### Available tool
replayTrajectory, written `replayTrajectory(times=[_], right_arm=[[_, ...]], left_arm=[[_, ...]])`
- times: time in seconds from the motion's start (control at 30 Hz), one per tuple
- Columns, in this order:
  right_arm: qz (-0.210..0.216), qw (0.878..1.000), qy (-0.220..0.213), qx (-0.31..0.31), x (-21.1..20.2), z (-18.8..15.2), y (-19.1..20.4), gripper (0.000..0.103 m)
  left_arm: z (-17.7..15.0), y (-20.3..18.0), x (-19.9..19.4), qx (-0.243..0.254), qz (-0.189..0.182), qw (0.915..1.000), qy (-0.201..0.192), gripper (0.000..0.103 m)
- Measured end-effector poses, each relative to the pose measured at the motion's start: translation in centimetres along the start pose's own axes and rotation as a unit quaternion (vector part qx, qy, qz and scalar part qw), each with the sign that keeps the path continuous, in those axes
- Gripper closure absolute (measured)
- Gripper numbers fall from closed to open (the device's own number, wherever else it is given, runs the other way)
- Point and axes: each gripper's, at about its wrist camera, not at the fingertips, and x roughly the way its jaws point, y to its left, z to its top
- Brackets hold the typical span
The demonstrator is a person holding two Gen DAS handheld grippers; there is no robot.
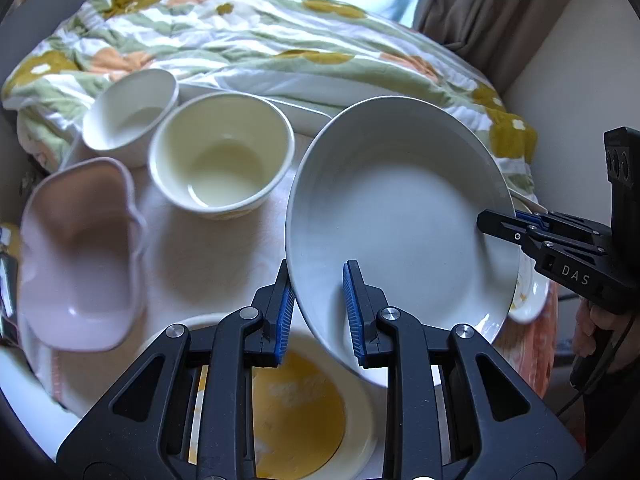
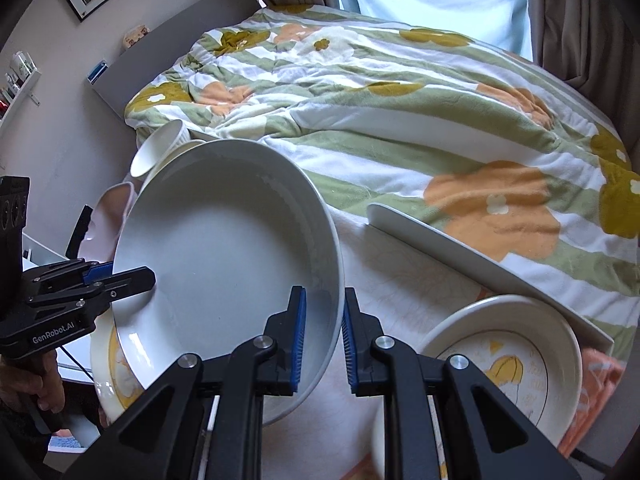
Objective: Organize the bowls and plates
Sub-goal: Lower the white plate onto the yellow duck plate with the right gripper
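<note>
Left tool and right tool both clamped on grey plate's opposite rims, tilted above table.

Bare desk at 9 o'clock of the tilted grey ceramic plate; cream round bowl blocks 10, yellow-centred dish crowds 6.

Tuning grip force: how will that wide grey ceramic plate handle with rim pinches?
Wide grey ceramic plate: probably rigid, no sag between left gripper and right gripper. Glossy glaze looks slippery. Likely brittle if dropped.

Left tongs and right tongs clamped, angled downward
</note>
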Motion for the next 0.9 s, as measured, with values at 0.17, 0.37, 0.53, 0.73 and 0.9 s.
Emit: replayTrajectory(times=[0.17,0.37,0.53,0.73,0.9], right_arm=[[-0.019,0.999,-0.012,0.029,-2.5,-2.1,3.9,0.087],[-0.039,0.996,-0.016,0.083,-3.7,-6.2,9.2,0.087],[-0.052,0.991,-0.009,0.122,-2.7,-9.6,12.8,0.087],[-0.071,0.985,-0.008,0.160,-0.9,-12.5,15.4,0.087],[-0.090,0.981,-0.008,0.171,0.2,-13.6,16.3,0.087]], left_arm=[[-1.6,2.2,-3.6,0.025,-0.021,0.9995,-0.001,0.081],[-4.2,5.5,-6.3,0.062,-0.043,0.9971,0.009,0.081],[-7.0,8.7,-6.4,0.082,-0.054,0.9947,0.030,0.081],[-10.0,10.7,-5.1,0.104,-0.055,0.9915,0.055,0.081],[-10.9,11.2,-3.4,0.116,-0.052,0.9895,0.068,0.081]])
